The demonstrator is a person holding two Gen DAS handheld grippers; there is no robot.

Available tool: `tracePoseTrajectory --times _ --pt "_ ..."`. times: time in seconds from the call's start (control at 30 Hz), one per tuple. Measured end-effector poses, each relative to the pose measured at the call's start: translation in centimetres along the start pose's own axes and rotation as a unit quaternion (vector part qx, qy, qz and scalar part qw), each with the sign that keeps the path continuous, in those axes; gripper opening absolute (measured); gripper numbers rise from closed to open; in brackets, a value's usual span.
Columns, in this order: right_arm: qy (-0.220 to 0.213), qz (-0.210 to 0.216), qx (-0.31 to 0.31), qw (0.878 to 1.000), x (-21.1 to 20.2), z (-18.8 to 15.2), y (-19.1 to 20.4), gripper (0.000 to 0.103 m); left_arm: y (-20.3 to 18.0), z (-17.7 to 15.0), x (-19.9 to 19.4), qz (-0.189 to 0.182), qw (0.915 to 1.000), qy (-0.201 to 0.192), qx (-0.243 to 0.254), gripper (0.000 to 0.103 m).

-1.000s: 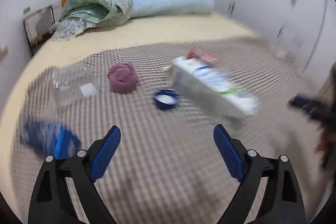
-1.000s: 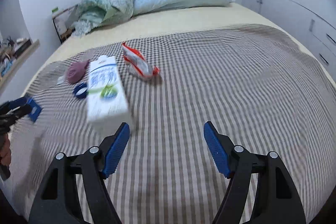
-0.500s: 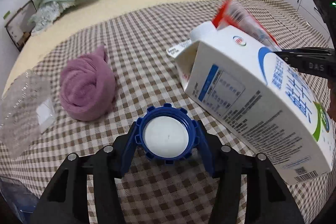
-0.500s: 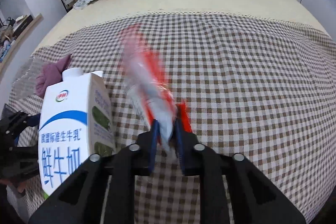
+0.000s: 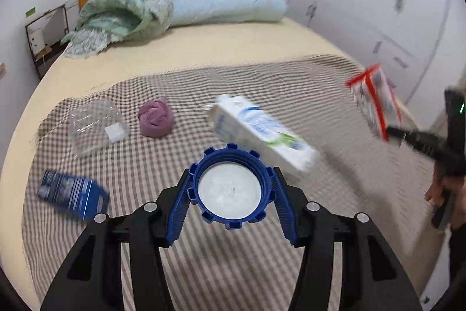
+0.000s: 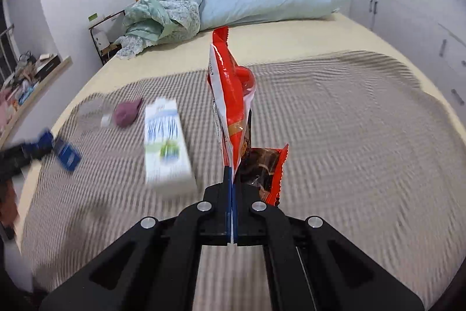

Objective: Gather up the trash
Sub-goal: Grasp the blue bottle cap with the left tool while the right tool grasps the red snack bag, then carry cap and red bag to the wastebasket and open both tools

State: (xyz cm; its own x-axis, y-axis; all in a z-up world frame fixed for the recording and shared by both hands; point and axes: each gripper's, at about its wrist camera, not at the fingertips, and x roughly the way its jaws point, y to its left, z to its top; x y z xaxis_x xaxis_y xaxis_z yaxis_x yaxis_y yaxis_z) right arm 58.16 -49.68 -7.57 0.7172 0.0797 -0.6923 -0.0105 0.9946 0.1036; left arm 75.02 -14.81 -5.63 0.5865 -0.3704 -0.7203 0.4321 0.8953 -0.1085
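So a lid (image 5: 230,190) is clamped in the left tongs (image 5: 231,203), a wrapper (image 6: 233,107) pinched in the shut right tongs (image 6: 232,179), both held clear above the bed (image 6: 335,136); carton (image 5: 262,136) left mid-blanket.

Blue cap (image 5: 231,188) (held) – wrapper (image 6: 233,107) upright.

The left hand-held gripper (image 5: 230,196) has matte black angular arms with cut-out slots, round silver screw heads at the joints and ribbed blue pads (image 5: 176,212). The right hand-held gripper (image 6: 232,182) has the same black frame, silver screws and blue pads.
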Motion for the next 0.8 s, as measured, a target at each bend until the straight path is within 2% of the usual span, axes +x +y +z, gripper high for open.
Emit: tracePoseTrajectory --times 0.07,0.13,0.2,0.3,0.37,0.4,0.47,0.57,0.6,0.67,0.7,0.73,0.8 --pt "-0.013 -0.017 0.002 1.000 -4.1 -3.5 -1.3 0.000 -1.8 -1.9 -3.8 -0.006 0.9997 -0.021 0.008 0.051" --pt "-0.016 -0.053 0.011 0.998 -8.8 -8.6 -2.7 0.000 -3.7 -4.4 -7.7 -0.032 0.9989 -0.035 -0.005 0.051" --pt "-0.014 -0.064 0.032 0.997 -11.7 -12.6 -3.3 0.000 -6.2 -7.2 -10.3 -0.063 0.9971 -0.037 -0.022 0.051" --pt "0.005 -0.086 0.071 0.994 -16.2 -20.3 -4.8 0.000 -11.1 -11.2 -12.2 -0.115 0.9928 -0.019 -0.030 0.051" --pt "0.036 -0.106 0.092 0.989 -18.6 -26.4 -6.1 0.000 -16.1 -14.8 -12.4 -0.164 0.9863 0.010 -0.016 0.051" --pt "0.051 -0.116 0.099 0.987 -19.3 -29.1 -6.6 0.000 -17.8 -16.1 -12.4 -0.176 0.9842 0.020 -0.006 0.051" --pt "0.076 -0.129 0.131 0.980 -20.1 -33.9 -7.5 0.000 -22.1 -19.5 -11.3 -0.198 0.9787 0.052 0.016 0.051" --pt "0.133 -0.138 0.189 0.963 -20.2 -42.3 -8.9 0.000 -28.3 -25.0 -8.0 -0.216 0.9657 0.135 0.050 0.051" --pt "0.149 -0.138 0.201 0.958 -19.9 -44.4 -9.2 0.000 -30.3 -27.0 -6.6 -0.221 0.9589 0.166 0.066 0.051" --pt "0.170 -0.136 0.225 0.950 -19.3 -47.6 -9.6 0.000 -34.1 -31.0 -3.9 -0.218 0.9435 0.223 0.113 0.051" --pt "0.179 -0.138 0.231 0.946 -18.9 -48.9 -9.9 0.000 -35.1 -32.1 -2.8 -0.212 0.9385 0.241 0.128 0.051" --pt "0.186 -0.140 0.236 0.943 -19.0 -49.8 -10.3 0.000 -36.5 -33.4 -1.2 -0.209 0.9295 0.266 0.148 0.051" --pt "0.193 -0.136 0.257 0.937 -18.0 -51.3 -11.0 0.000 -38.2 -34.9 1.8 -0.220 0.9149 0.299 0.160 0.051"
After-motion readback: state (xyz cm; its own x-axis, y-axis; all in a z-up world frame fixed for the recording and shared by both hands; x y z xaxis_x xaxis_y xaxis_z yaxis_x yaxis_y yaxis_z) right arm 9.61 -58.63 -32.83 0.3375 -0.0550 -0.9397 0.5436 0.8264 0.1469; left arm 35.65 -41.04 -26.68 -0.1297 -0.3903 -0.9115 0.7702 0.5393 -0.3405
